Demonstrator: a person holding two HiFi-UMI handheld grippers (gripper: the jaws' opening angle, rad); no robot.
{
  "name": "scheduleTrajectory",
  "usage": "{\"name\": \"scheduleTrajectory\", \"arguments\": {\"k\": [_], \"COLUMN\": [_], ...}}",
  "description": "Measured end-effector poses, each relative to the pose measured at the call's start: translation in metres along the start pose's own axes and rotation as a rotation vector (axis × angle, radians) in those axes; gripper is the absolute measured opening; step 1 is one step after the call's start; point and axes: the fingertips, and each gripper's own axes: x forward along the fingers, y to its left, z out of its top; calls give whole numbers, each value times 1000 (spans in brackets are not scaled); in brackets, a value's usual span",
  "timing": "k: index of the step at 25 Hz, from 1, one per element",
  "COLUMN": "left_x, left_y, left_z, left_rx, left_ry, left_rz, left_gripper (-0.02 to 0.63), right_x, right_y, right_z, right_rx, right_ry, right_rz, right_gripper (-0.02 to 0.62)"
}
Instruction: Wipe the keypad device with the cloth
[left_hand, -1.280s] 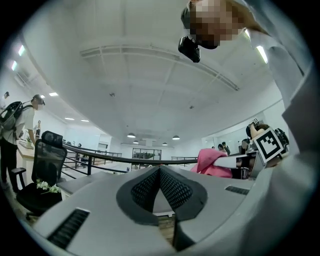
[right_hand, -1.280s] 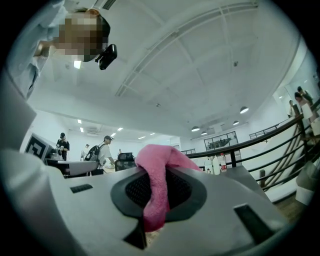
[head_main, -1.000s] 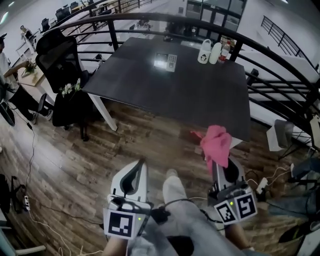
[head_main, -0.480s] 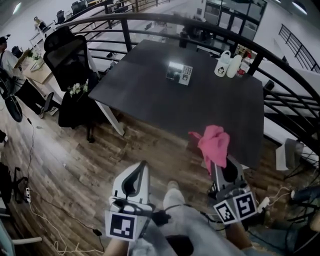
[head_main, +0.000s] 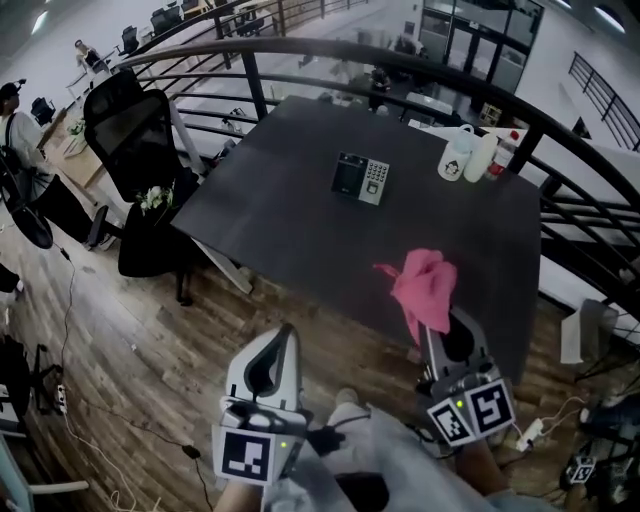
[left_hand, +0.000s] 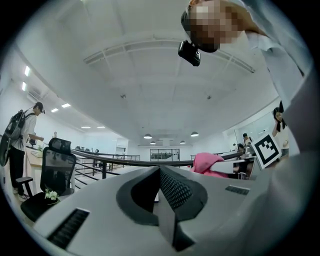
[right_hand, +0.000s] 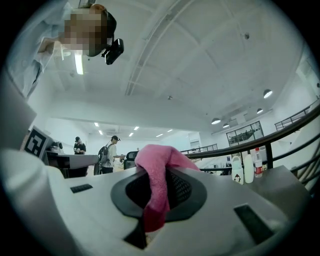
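Note:
The keypad device (head_main: 360, 178) lies flat near the far middle of the dark table (head_main: 300, 220), with a dark screen on its left half and keys on its right. My right gripper (head_main: 440, 322) is shut on a pink cloth (head_main: 424, 284), which bunches above its jaws over the table's near right edge. In the right gripper view the cloth (right_hand: 156, 175) drapes down between the closed jaws. My left gripper (head_main: 284, 332) is shut and holds nothing, low at the left over the wooden floor, short of the table.
Two white bottles (head_main: 470, 156) and a red-capped one stand at the table's far right corner. A black office chair (head_main: 135, 130) sits left of the table. A curved black railing (head_main: 400, 70) runs behind. A person (head_main: 25, 140) stands far left. Cables lie on the floor.
The view has closed in on the table: the keypad device and bottles sit lower and nearer in the head view. Both grippers keep their places, the cloth still held.

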Motion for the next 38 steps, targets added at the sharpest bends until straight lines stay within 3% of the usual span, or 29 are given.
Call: {"name": "scheduleTrajectory", "arguments": {"k": [16, 38], "left_x": [100, 280], "left_y": [10, 148], "left_z": [-11, -25], "left_rx": [-2, 13], "left_ry": [11, 70], "left_rz": [-72, -291], "left_gripper": [12, 12], "right_x": [49, 225], "right_y": [-51, -131], "right_z": [-18, -56], "right_rx": [-53, -61], "right_ry": [61, 185], "right_rz": [-44, -393], "right_gripper": [38, 38]}}
